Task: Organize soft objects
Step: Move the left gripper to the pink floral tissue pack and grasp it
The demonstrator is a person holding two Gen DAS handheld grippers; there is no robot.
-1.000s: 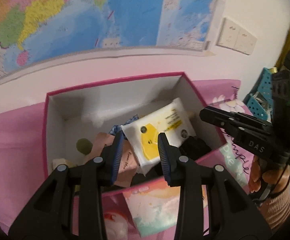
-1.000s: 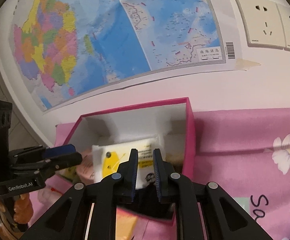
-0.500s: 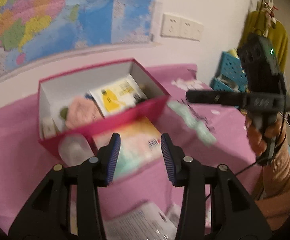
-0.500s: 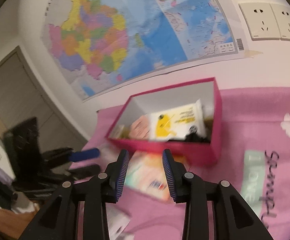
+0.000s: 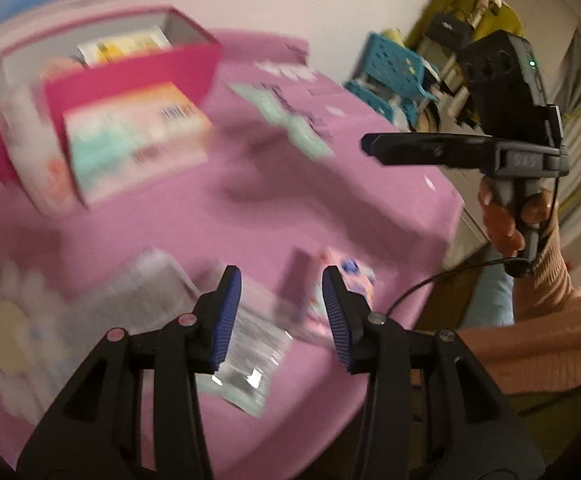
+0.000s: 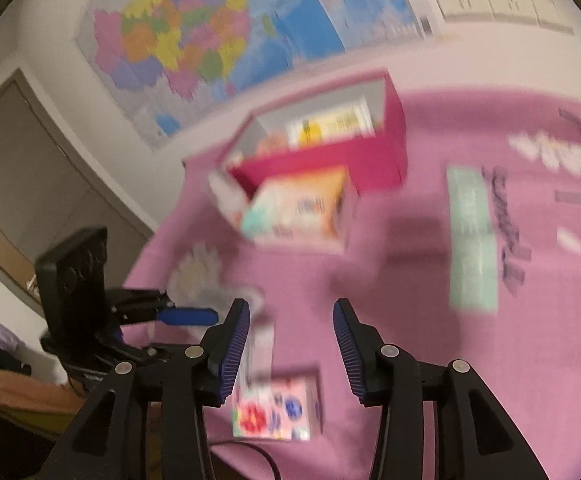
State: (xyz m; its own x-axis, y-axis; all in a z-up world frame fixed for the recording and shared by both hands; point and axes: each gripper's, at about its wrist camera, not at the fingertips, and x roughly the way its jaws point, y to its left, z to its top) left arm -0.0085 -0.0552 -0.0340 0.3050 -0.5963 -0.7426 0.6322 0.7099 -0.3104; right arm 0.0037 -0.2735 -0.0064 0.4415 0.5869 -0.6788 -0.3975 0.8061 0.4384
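Both hand-held grippers are hanging empty over the near side of the pink tabletop (image 5: pixel 250 216), away from the red box (image 5: pixel 138 76), probably because the next soft things are lying there. The left hand-held gripper (image 5: pixel 280 316) is standing partly open with nothing between its pads, above a clear flat packet (image 5: pixel 246 344). The right hand-held gripper (image 6: pixel 290 344) has just been opening, holds nothing, and is pointing at a small pink pack (image 6: pixel 278 412) lying on the near side from the box. A bigger pastel pack (image 6: pixel 298 208) is lying just in front of the box, which is already holding a yellow-white pack (image 6: pixel 330 124). Everything is blurring, so labels are unreadable and the box's other contents are hard to tell.
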